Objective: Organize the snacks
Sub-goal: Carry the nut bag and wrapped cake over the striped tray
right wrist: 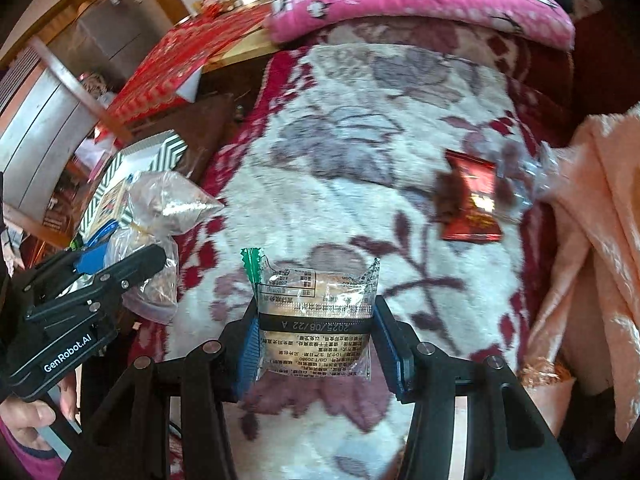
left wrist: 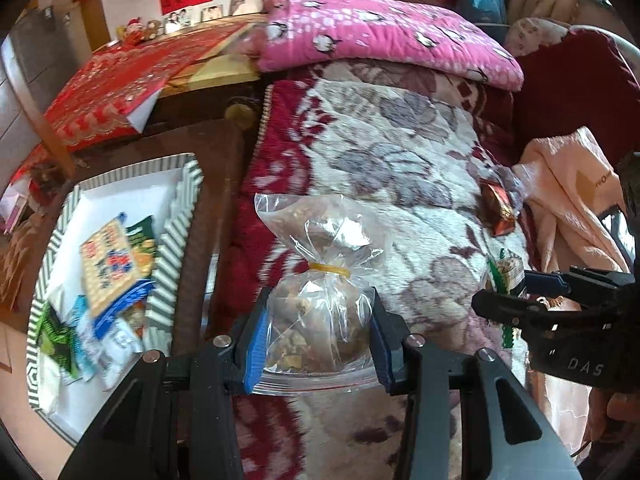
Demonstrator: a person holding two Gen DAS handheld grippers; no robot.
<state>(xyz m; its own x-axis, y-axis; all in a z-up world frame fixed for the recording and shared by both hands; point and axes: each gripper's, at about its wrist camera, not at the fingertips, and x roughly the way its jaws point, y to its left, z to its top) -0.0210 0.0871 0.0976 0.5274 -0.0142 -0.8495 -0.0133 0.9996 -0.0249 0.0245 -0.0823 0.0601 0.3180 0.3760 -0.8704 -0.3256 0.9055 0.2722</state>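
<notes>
A floral blanket [left wrist: 400, 152] in white, mauve and dark red covers the bed. A pink quilt [left wrist: 384, 28] printed with penguins lies folded at its far edge. A peach towel [left wrist: 568, 200] drapes along the right edge, and a red patterned cloth [left wrist: 120, 80] lies beyond the far left corner

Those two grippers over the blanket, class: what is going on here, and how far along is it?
A person is sorting snacks with a gripper in each hand. The left gripper is clamped on a clear bag of snacks tied with a yellow band. The right gripper grips a wrapped cake. Both are held above the floral blanket. The striped box at the left already holds several packets, and a red packet lies on the blanket.
</notes>
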